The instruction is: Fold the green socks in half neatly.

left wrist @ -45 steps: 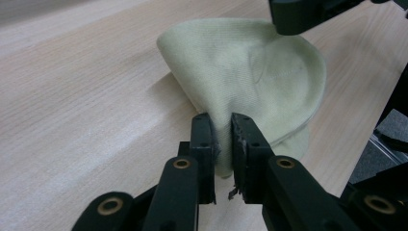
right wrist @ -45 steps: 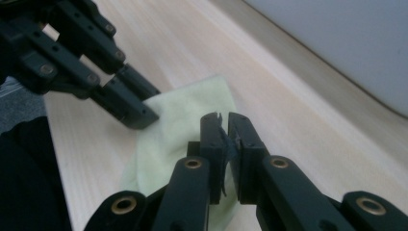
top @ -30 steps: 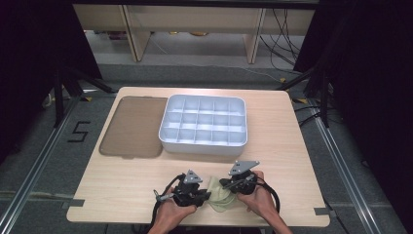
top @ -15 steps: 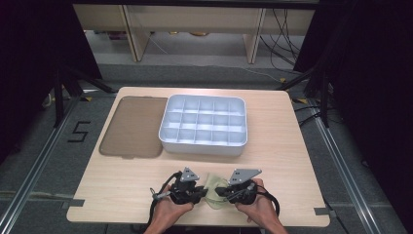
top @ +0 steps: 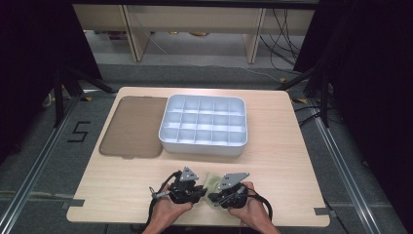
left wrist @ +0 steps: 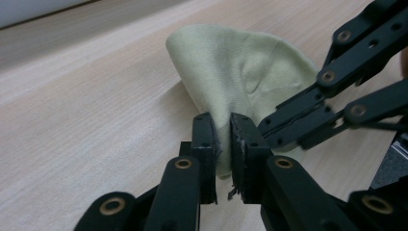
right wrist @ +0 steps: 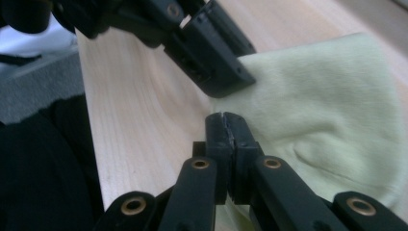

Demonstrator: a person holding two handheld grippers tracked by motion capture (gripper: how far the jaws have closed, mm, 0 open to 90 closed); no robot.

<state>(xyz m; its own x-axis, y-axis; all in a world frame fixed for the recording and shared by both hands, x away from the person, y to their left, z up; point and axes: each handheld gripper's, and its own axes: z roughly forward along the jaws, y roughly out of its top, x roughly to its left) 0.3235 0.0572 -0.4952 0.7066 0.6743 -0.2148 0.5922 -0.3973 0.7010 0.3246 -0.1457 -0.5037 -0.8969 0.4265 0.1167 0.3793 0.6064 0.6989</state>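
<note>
Both grippers sit close together at the near edge of the table (top: 292, 161), and a small pale yellow-green cloth (top: 212, 181) lies between them. The left gripper (top: 197, 194) has its jaws drawn narrow and pinched on an edge of the cloth (left wrist: 240, 82); in the left gripper view (left wrist: 222, 144) the fabric runs down into the slim gap between the two black pads and billows up beyond them in a rounded fold. The right gripper (top: 213, 199) is also closed tight; in the right gripper view (right wrist: 226, 132) its pads meet with barely a seam showing, nipping a corner of the cloth (right wrist: 327, 106), which spreads out past and to the right of the tips. The left gripper's jaw (right wrist: 211, 53) reaches in from above in that view, just beyond the right one's tips and resting at the cloth's edge. So each tool holds its own bit of the same cloth, nearly tip to tip.

Beyond the grippers, well away across the table, stands a white plastic tray (top: 203, 145) divided into a grid of small compartments. As far as the high view shows, every compartment has nothing in it. Just beside the tray, off to the left gripper's side, a flat brownish see-through lid (top: 132, 127) lies on the table, touching or nearly touching the tray's wall.

The person's hands (top: 168, 212) wrap the gripper bodies from the near edge, with black cables looping out on either side.
</note>
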